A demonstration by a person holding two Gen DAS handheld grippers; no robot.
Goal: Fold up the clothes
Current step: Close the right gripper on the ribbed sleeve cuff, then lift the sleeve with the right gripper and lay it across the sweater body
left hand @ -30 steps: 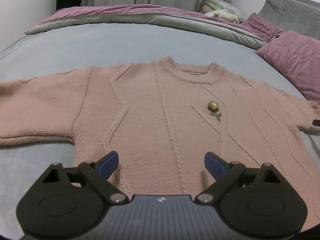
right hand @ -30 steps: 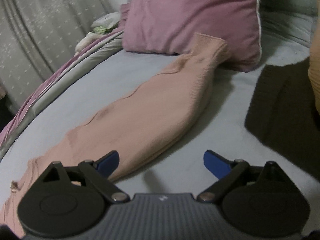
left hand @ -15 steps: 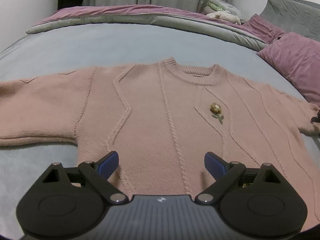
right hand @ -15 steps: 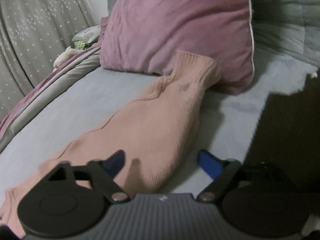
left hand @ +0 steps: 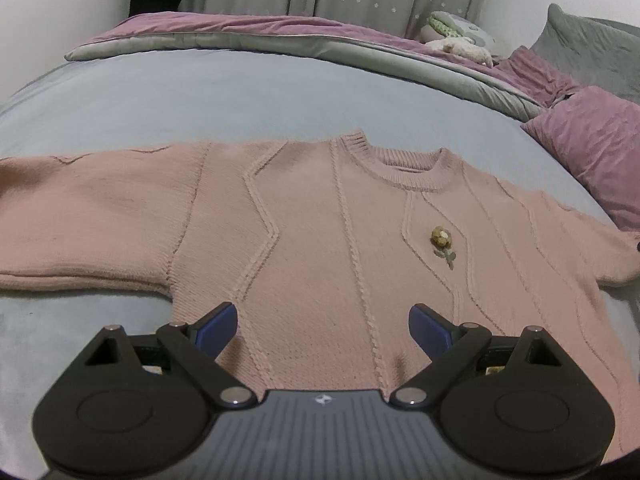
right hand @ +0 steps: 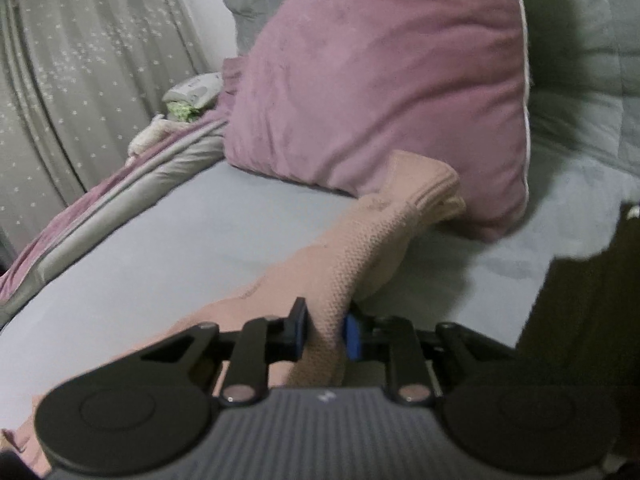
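A pink cable-knit sweater (left hand: pixel 320 232) lies flat and face up on the grey-blue bed sheet (left hand: pixel 200 100), sleeves spread to both sides, a small flower brooch (left hand: pixel 440 238) on its chest. My left gripper (left hand: pixel 323 322) hovers open over the sweater's lower hem, nothing between its blue fingers. In the right wrist view my right gripper (right hand: pixel 326 330) is closing its jaws on the sweater's sleeve (right hand: pixel 360 248); the blue pads pinch a raised fold of knit. The cuff (right hand: pixel 428 184) rests against a purple pillow (right hand: pixel 380 92).
A folded purple-and-grey duvet (left hand: pixel 280 44) runs along the far side of the bed, with soft toys (left hand: pixel 456 36) and grey pillows (left hand: pixel 592 52) near the headboard. A dark brown garment (right hand: pixel 584 320) lies at the right of the right wrist view. Star-patterned curtains (right hand: pixel 72 80) hang behind.
My right gripper moved in over the sleeve and closed from wide open onto it, lifting a fold of knit. The left gripper stayed open and nearly still.
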